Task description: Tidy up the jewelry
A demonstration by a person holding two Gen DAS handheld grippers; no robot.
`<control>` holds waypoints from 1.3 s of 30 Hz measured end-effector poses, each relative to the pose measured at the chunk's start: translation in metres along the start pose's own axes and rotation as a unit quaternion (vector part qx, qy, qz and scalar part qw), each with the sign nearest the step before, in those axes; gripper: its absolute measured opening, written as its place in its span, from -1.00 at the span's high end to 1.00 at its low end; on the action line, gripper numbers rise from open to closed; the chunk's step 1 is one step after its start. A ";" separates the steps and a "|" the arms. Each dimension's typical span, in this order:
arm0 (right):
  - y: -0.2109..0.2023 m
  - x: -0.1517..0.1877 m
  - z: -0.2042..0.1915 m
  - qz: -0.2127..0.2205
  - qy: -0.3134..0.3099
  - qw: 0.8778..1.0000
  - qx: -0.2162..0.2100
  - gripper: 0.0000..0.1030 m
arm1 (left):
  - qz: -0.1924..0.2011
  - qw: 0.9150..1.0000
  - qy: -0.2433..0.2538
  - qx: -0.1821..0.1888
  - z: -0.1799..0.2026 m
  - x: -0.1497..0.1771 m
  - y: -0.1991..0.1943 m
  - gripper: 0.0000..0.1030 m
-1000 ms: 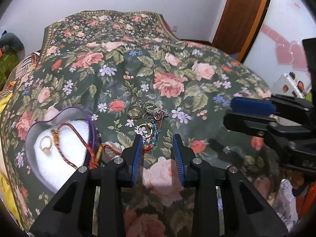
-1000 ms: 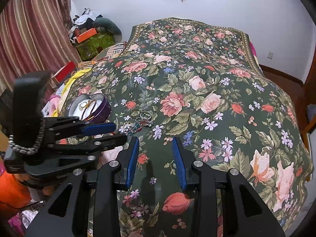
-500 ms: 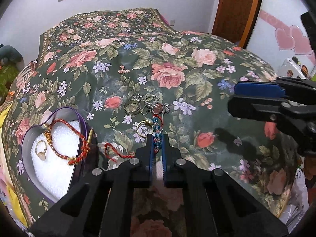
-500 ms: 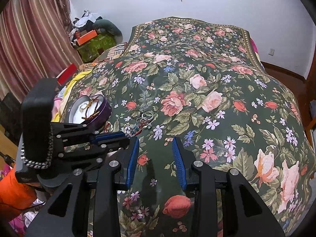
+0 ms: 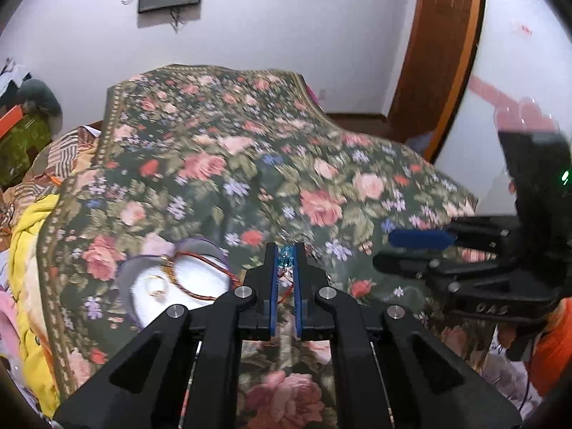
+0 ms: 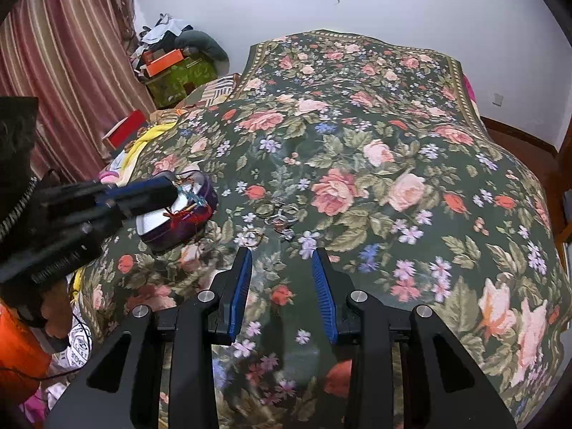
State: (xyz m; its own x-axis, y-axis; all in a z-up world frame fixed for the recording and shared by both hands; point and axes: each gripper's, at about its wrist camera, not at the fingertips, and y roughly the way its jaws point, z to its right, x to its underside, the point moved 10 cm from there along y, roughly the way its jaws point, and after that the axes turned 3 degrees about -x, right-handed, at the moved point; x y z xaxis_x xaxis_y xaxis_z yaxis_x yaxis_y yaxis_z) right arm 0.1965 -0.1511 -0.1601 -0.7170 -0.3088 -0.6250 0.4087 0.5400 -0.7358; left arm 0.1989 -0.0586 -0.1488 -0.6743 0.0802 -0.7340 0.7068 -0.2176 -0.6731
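Note:
My left gripper [image 5: 286, 250] is shut on a blue beaded bracelet [image 5: 286, 260] and holds it lifted above the bedspread, just right of a purple heart-shaped box [image 5: 143, 271]. The box has a white lining and holds a gold ring [image 5: 157, 286] and a red-gold cord bracelet [image 5: 200, 279]. In the right wrist view the left gripper [image 6: 171, 193] hangs over the box [image 6: 178, 225] with the blue bracelet [image 6: 195, 198] dangling. Several rings and a keyring [image 6: 275, 214] lie on the bedspread ahead of my right gripper [image 6: 280, 268], which is open and empty.
A floral bedspread [image 6: 393, 164] covers the bed. Yellow and striped bedding [image 5: 32, 236] lies at the left edge. A curtain [image 6: 60, 71] and clutter [image 6: 171, 64] stand at the far left. A wooden door [image 5: 439, 53] is at the right.
My left gripper, shut on the blue bracelet, has lifted it off the bedspread and moved left towards the box. The right gripper has stayed open and almost still.

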 end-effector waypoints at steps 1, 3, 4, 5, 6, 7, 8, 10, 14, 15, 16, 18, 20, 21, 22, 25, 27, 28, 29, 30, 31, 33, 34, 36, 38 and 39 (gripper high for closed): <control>0.003 -0.001 -0.004 -0.003 -0.001 1.000 -0.009 0.39 | 0.006 1.000 -0.006 -0.002 -0.005 -0.003 -0.004 0.89; 0.010 -0.004 -0.011 -0.008 -0.009 1.000 -0.014 0.39 | 0.013 1.000 -0.016 -0.006 -0.015 -0.006 -0.008 0.89; 0.014 -0.005 -0.015 -0.012 -0.016 1.000 -0.012 0.39 | 0.017 1.000 -0.022 -0.008 -0.020 -0.007 -0.011 0.89; 0.018 -0.006 -0.017 -0.016 -0.021 1.000 -0.012 0.39 | 0.020 0.999 -0.026 -0.010 -0.023 -0.008 -0.011 0.89; 0.024 -0.006 -0.021 -0.021 -0.027 0.999 -0.012 0.39 | 0.023 0.999 -0.031 -0.011 -0.028 -0.009 -0.013 0.89; 0.029 -0.005 -0.024 -0.027 -0.032 0.999 -0.013 0.39 | 0.026 0.999 -0.036 -0.011 -0.032 -0.009 -0.014 0.89; 0.033 -0.005 -0.026 -0.032 -0.036 0.999 -0.013 0.39 | 0.028 0.999 -0.039 -0.012 -0.037 -0.010 -0.016 0.89; 0.044 -0.003 -0.029 -0.046 -0.042 0.998 -0.013 0.39 | 0.033 0.999 -0.040 -0.016 -0.044 -0.009 -0.018 0.89; 0.061 0.001 -0.029 -0.071 -0.048 0.996 -0.008 0.39 | 0.036 0.998 -0.048 -0.019 -0.057 -0.007 -0.019 0.89; 0.063 0.002 -0.028 -0.076 -0.048 0.996 -0.006 0.39 | 0.036 0.998 -0.052 -0.019 -0.061 -0.006 -0.018 0.89; 0.066 0.003 -0.028 -0.081 -0.049 0.996 -0.003 0.39 | 0.036 0.998 -0.054 -0.018 -0.062 -0.006 -0.018 0.89; 0.069 0.005 -0.027 -0.089 -0.056 0.994 0.008 0.39 | 0.038 0.997 -0.061 -0.014 -0.067 -0.005 -0.017 0.89; 0.075 0.007 -0.027 -0.098 -0.064 0.993 0.018 0.39 | 0.038 0.997 -0.065 -0.009 -0.068 -0.004 -0.015 0.89; 0.077 0.009 -0.027 -0.103 -0.068 0.992 0.022 0.39 | 0.038 0.997 -0.066 -0.007 -0.068 -0.003 -0.014 0.89; 0.078 0.009 -0.027 -0.103 -0.072 0.992 0.024 0.39 | 0.038 0.997 -0.066 -0.005 -0.068 -0.002 -0.013 0.89; 0.078 0.007 -0.027 -0.097 -0.077 0.992 0.031 0.39 | 0.037 0.997 -0.066 0.002 -0.066 -0.001 -0.011 0.89; 0.079 0.006 -0.026 -0.095 -0.079 0.992 0.037 0.47 | 0.036 0.997 -0.066 0.005 -0.064 0.000 -0.010 0.89; 0.079 0.006 -0.027 -0.094 -0.080 0.992 0.038 0.57 | 0.036 0.997 -0.066 0.006 -0.064 0.000 -0.010 0.89; 0.079 0.006 -0.027 -0.094 -0.080 0.992 0.037 0.67 | 0.036 0.997 -0.066 0.006 -0.063 0.000 -0.011 0.89; 0.080 0.005 -0.027 -0.094 -0.080 0.992 0.037 0.67 | 0.036 0.997 -0.066 0.007 -0.062 0.000 -0.011 0.89; 0.079 0.005 -0.027 -0.093 -0.080 0.992 0.038 0.68 | 0.036 0.997 -0.065 0.008 -0.061 0.000 -0.011 0.89; 0.079 0.004 -0.027 -0.090 -0.079 0.992 0.039 0.68 | 0.037 0.997 -0.063 0.008 -0.059 -0.001 -0.014 0.89; 0.077 0.004 -0.027 -0.088 -0.078 0.992 0.039 0.70 | 0.038 0.997 -0.062 0.008 -0.058 -0.001 -0.015 0.89; 0.075 0.002 -0.029 -0.085 -0.075 0.993 0.032 0.83 | 0.042 0.997 -0.060 0.007 -0.056 -0.003 -0.019 0.89; 0.069 -0.002 -0.032 -0.076 -0.071 0.994 0.026 0.85 | 0.048 0.997 -0.059 0.005 -0.055 -0.006 -0.024 0.89; 0.067 -0.004 -0.034 -0.072 -0.072 0.994 0.027 0.85 | 0.052 0.997 -0.059 0.004 -0.055 -0.007 -0.028 0.89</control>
State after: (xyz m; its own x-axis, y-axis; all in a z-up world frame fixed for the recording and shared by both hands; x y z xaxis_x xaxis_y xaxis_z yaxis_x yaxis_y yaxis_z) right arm 0.2079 -0.0868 -0.1982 -0.6833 -0.4913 -0.5401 0.3400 0.4406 -0.8309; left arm 0.1958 0.0009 -0.1295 -0.6184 -0.0579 -0.7838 0.7726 -0.2272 -0.5928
